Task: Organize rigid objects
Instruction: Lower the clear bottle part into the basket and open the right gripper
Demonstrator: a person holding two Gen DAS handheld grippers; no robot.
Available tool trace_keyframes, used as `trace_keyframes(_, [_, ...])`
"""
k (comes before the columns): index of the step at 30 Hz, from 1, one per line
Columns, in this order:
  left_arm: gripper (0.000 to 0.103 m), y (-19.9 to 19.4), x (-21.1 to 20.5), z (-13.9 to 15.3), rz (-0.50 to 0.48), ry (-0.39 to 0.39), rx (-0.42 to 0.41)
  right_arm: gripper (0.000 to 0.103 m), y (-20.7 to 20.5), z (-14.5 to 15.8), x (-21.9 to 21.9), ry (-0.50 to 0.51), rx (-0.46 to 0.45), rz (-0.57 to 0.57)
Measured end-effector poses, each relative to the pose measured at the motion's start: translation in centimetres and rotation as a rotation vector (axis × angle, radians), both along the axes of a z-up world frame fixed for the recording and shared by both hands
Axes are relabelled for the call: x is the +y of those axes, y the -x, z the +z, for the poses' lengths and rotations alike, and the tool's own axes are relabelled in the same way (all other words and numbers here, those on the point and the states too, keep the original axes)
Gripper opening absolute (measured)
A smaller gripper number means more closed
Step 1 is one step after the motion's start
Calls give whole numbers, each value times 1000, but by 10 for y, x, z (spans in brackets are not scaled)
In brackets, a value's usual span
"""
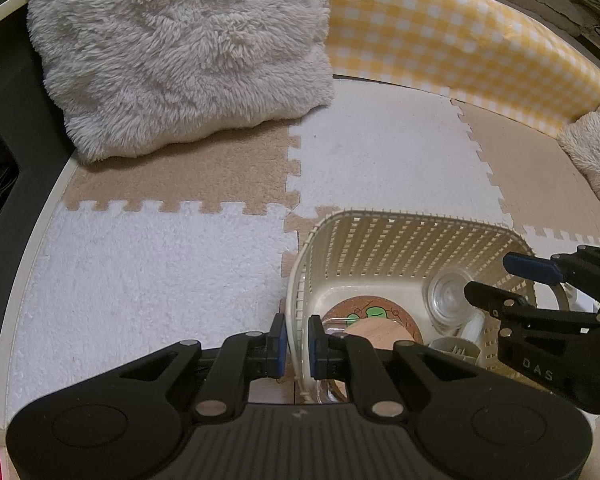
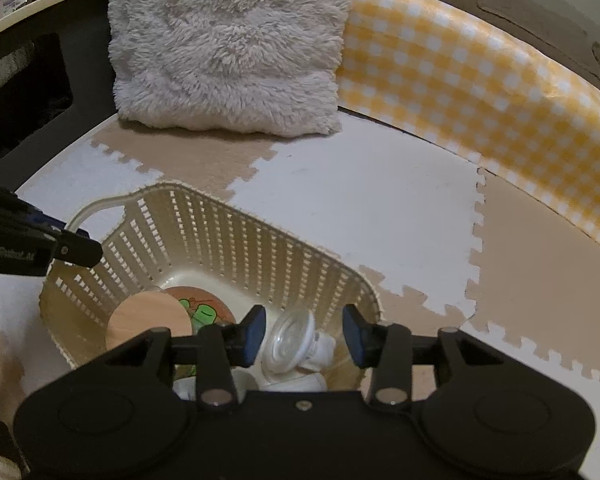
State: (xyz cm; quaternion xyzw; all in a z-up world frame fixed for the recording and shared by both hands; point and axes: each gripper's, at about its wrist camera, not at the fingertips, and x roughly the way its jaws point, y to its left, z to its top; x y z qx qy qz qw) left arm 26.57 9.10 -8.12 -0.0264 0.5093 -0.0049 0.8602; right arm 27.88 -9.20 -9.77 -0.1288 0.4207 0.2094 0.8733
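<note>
Two grippers were working over one cream basket (image 1: 416, 236) that sat on the puzzle-piece foam mat (image 1: 148, 280). The left gripper (image 1: 298, 344) was pinched narrow on the basket's near wall, one blue pad outside and one inside, so it was basically holding the basket by its side. The right gripper (image 2: 306, 338) hung over the other end with its jaws apart and nothing pressed between them; a clear funnel-shaped plastic piece (image 2: 290, 340) lay in the basket right below the gap, not touched by either pad as far as I could tell. That piece lay tilted, its wide round mouth facing up toward the camera and its white neck running off toward the basket's right wall. Also in the basket: a round wooden lid (image 2: 148, 320) lying on top of a cork coaster (image 2: 208, 308) with a green cartoon print, over by the left end. The basket's long axis ran roughly left to right in the right wrist view. A fluffy cushion (image 2: 228, 48) leaned at the back next to a yellow checked bumper (image 2: 480, 80).
</note>
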Motion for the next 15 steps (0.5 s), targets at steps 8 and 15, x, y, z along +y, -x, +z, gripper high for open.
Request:
trace_keyframes(8, [10,0,0,0,0,0,0,44,2,0,0,-25,25,1])
trace_keyframes(15, [10,0,0,0,0,0,0,45,3,2,-2,-37,39,-1])
